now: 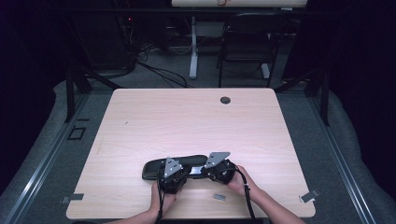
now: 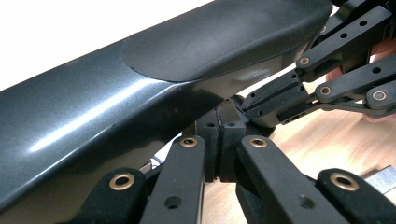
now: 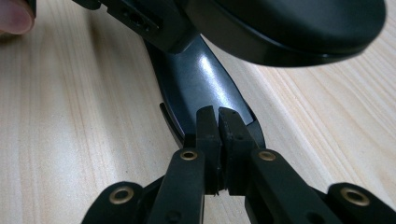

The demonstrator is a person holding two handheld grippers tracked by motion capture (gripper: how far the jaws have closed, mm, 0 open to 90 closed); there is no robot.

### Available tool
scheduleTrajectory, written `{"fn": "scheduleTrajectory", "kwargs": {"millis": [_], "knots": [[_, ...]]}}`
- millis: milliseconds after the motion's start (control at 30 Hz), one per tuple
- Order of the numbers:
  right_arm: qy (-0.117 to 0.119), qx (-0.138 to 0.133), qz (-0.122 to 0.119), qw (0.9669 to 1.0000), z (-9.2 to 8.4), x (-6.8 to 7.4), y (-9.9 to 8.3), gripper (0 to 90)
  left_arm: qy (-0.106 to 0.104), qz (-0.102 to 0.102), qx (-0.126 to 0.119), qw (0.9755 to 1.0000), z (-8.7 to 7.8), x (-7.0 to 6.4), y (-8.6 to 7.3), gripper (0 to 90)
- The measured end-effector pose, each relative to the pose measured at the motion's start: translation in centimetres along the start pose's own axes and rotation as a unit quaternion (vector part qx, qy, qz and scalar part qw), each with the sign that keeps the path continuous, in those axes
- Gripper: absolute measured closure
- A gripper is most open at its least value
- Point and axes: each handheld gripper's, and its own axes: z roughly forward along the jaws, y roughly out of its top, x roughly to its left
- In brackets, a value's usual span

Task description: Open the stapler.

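Both hands hold a gripper; the left gripper (image 2: 219,140) and right gripper (image 3: 218,135) have jaws closed, tips against the dark mirror housing (image 1: 173,163) lying just ahead on the table (image 1: 196,116).

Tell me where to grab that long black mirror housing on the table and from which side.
Take the black mirror housing at one narrow end, coming in from the person's side of the table with the tongs open across its thin edge. It lies flat and long, parallel to the near edge; its bulging, glossy middle would likely slip.
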Motion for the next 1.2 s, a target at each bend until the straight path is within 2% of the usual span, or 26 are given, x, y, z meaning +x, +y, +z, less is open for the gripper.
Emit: {"fn": "scheduleTrajectory", "kwargs": {"millis": [100,133,167,500,533,567,733,867,1200], "knots": [[0.002,0.007,-0.002,1.0000,-0.1,-0.1,0.1,87.8,0.007,0.002,-0.001,1.0000,0.0,-0.1,0.0,90.0],[0.005,0.006,0.001,1.0000,0.0,-0.1,0.1,87.7,0.002,0.003,-0.001,1.0000,0.0,0.0,0.1,90.0],[0.004,0.006,0.006,1.0000,0.0,-0.1,0.1,87.7,0.007,0.004,-0.004,1.0000,-0.1,-0.1,0.2,90.0],[0.006,0.005,0.003,1.0000,-0.1,-0.3,0.0,87.7,0.000,0.004,-0.009,1.0000,-0.4,0.0,0.6,90.0],[0.006,0.006,0.004,1.0000,-0.1,-0.3,0.0,87.7,0.008,0.004,-0.016,0.9998,-0.4,-0.1,0.6,90.0],[0.006,0.006,0.004,1.0000,-0.1,-0.3,0.0,87.7,-0.001,0.009,-0.011,0.9999,-0.6,0.0,0.8,90.0],[0.006,0.005,0.005,1.0000,-0.1,-0.2,0.0,87.7,0.001,0.011,-0.024,0.9997,-0.8,-0.2,1.1,90.0],[0.007,0.006,0.004,1.0000,-0.1,-0.3,0.0,87.7,0.008,0.022,-0.022,0.9995,-0.9,-0.3,1.2,90.0],[0.011,0.006,0.006,0.9999,-0.1,-0.3,0.0,87.7,0.003,0.020,-0.038,0.9991,-1.5,-0.4,1.8,90.0]]}}
